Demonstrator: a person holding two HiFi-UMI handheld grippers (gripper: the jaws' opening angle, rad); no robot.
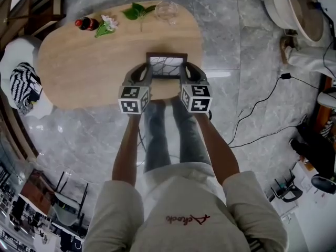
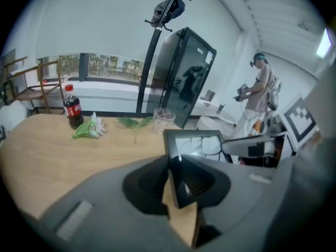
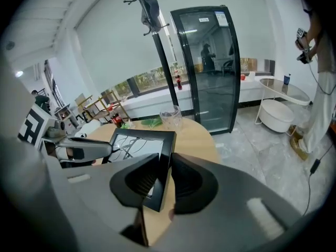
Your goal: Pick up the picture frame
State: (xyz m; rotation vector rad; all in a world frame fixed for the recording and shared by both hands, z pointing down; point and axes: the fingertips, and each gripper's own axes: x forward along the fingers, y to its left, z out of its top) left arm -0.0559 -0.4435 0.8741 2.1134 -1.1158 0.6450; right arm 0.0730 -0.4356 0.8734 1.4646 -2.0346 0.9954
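From above, in the head view, the picture frame [image 1: 166, 66] stood upright between the person's two tools over the near edge of the wooden table [image 1: 79, 67]. The left gripper [image 1: 143, 72] was at its left side and the right gripper [image 1: 185, 72] at its right. At the far end of the table a cola bottle [image 1: 86, 23], a white flower [image 1: 107, 25], a green leaf [image 1: 137, 10] and a clear glass [image 1: 166, 10] lay well apart from the frame and looked untouched. In the left gripper view the jaws were closed onto the dark moulding at the frame's lower left corner, pads pressed on both faces. Bare tabletop showed below that corner, so I judged the frame to be off the wood, not resting on it. In the right gripper view it was the same on the other side. The jaws were clamped on the frame's right edge near the bottom corner, the glazed front leaned a little back, and tabletop was again visible beneath the corner. To my eye the grasp was made and the lift was at least begun, the frame carried evenly by both grippers. What was left seemed only to bring it well clear of the table and keep it level, since one side slipping would tip the frame.
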